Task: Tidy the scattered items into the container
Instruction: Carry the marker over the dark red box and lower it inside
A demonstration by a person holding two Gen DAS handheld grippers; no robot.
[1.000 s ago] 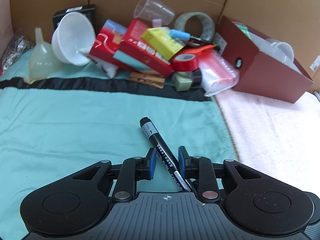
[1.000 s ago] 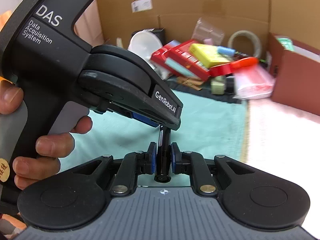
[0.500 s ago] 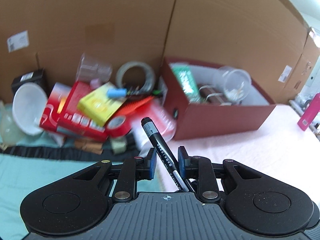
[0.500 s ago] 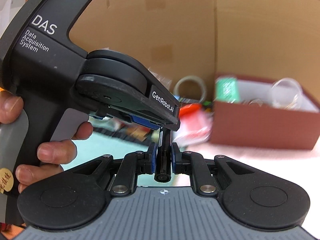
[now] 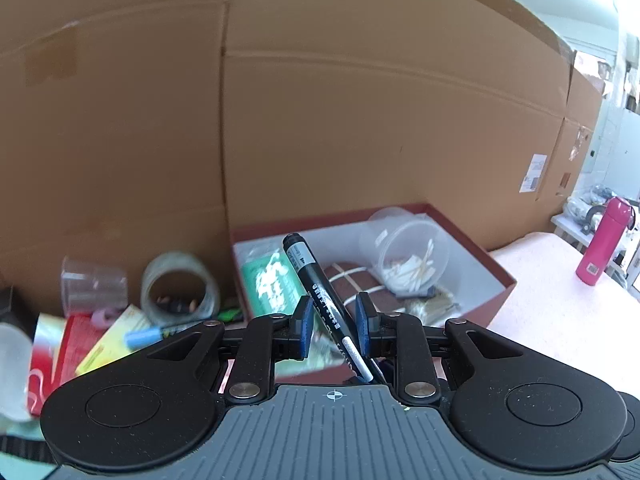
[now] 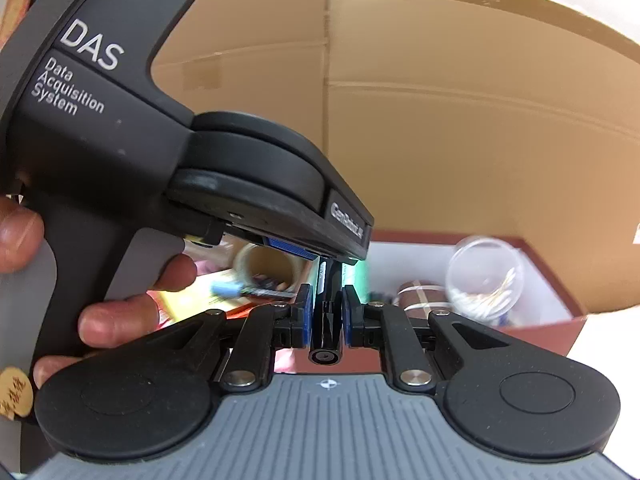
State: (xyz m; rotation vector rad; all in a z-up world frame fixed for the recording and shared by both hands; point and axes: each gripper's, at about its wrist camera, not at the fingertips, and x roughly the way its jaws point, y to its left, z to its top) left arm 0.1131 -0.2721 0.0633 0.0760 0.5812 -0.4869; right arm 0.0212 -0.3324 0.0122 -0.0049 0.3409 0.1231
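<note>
**Both Tongs Clamped on One Black Marker**

Left tongs (image 5: 332, 320) grip a black marker (image 5: 316, 284) between their blue pads; its capped end slants up and left of them, white print running along the barrel. Right tongs (image 6: 327, 316) pinch the same marker (image 6: 327, 304) farther along, its round butt end facing the right wrist camera, so one marker hangs between two closed pairs of tongs. In that view the left tool's black body (image 6: 120, 152) fills the left side, with a hand (image 6: 120, 312) wrapped round its grip.

Left of the left tongs lies a loose heap: one clear plastic cup (image 5: 94, 284), one roll of clear tape (image 5: 178, 290), one blue-capped pen (image 5: 146, 336) across a yellow packet (image 5: 108, 348), and a red carton (image 5: 60, 344).

Just beyond the tongs sits one dark red box (image 5: 496, 284) with a white lining. It holds one green packet (image 5: 272, 284), one brown bundle tied with white bands (image 5: 360, 280) and one clear round tub (image 5: 404, 248) of cotton swabs lying on its side.

Far right of the tongs, one pink bottle (image 5: 602, 240) stands upright on the pink-covered counter (image 5: 560, 320). Cardboard walls (image 5: 360, 100) rise behind everything.
</note>
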